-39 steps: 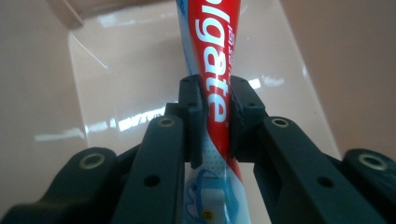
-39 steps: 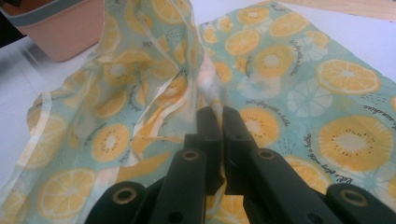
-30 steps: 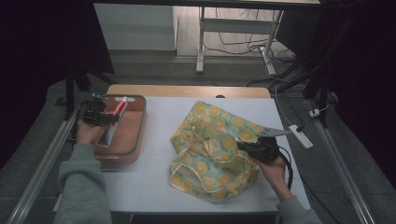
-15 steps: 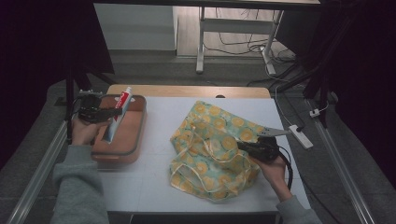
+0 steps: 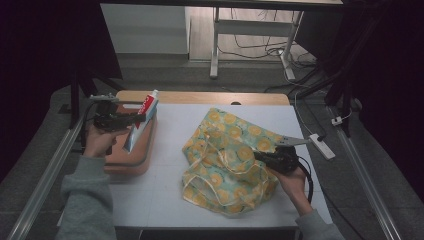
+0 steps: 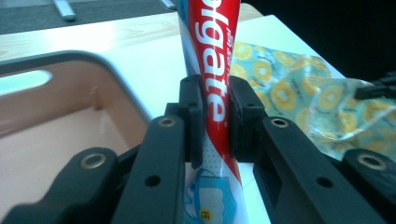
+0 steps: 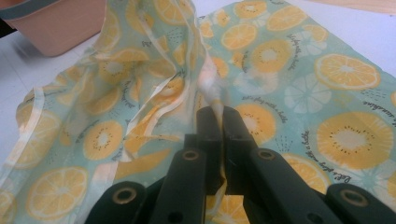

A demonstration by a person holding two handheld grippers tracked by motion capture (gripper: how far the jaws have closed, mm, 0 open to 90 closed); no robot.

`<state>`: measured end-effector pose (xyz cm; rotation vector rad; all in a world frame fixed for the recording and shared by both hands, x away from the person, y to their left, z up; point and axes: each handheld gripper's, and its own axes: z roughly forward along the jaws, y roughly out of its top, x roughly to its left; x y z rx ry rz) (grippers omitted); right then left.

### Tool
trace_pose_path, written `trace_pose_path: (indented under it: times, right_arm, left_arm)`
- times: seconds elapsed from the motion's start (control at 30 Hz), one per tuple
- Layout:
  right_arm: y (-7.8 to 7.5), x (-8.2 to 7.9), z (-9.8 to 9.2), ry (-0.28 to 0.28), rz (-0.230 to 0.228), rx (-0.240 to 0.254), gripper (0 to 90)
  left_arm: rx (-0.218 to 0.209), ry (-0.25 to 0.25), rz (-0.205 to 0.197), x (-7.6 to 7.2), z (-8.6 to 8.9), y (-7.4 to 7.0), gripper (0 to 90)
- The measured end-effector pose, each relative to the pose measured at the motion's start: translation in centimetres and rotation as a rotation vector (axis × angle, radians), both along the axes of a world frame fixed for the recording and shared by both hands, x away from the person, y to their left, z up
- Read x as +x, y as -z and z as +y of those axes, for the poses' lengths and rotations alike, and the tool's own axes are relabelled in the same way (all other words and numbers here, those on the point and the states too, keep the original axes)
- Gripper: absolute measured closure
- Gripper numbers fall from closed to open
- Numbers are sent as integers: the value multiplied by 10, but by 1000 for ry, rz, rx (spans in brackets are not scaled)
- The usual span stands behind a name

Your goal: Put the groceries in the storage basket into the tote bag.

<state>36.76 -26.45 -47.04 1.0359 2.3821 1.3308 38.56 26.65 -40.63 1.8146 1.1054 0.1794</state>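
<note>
A red and white toothpaste tube [image 5: 140,122] [image 6: 211,74] stands nearly upright above the right side of the tan tray [image 5: 127,160], cap end up. My left gripper [image 5: 136,119] [image 6: 215,112] is shut on the tube's middle. A teal fabric bag [image 5: 227,155] [image 7: 289,70] printed with orange slices lies crumpled on the white table, its pale-edged opening facing the tray. My right gripper [image 5: 259,156] [image 7: 217,114] is shut on a fold of the bag near its upper edge, holding it slightly raised.
The tan tray's inside [image 6: 56,135] looks bare beneath the tube. A white power strip [image 5: 322,145] lies at the table's right edge. Metal rails [image 5: 45,175] run along both sides of the table. A wooden strip [image 5: 200,96] borders the far edge.
My left gripper has lifted the toothpaste tube out of the tray and tipped it from lying flat to nearly upright. The right gripper and the bag have stayed put.
</note>
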Motion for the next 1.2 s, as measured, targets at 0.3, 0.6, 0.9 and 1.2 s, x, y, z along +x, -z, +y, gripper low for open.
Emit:
trace_pose_path:
  times: [0.3, 0.6, 0.9, 1.2]
  right_arm:
    - [0, 2, 1, 0, -7, 1, 874]
    - [0, 5, 3, -9, -5, 13, 874]
    - [-4, 6, 5, -18, -9, 22, 874]
    - [-6, 7, 3, -15, -6, 30, 874]
  left_arm:
    - [38, 135, -20, -3, -48, -5, 779]
    - [44, 262, -42, -4, -94, -4, 781]
    - [34, 359, -55, -4, -143, 3, 783]
    - [35, 443, -73, -6, -188, 16, 788]
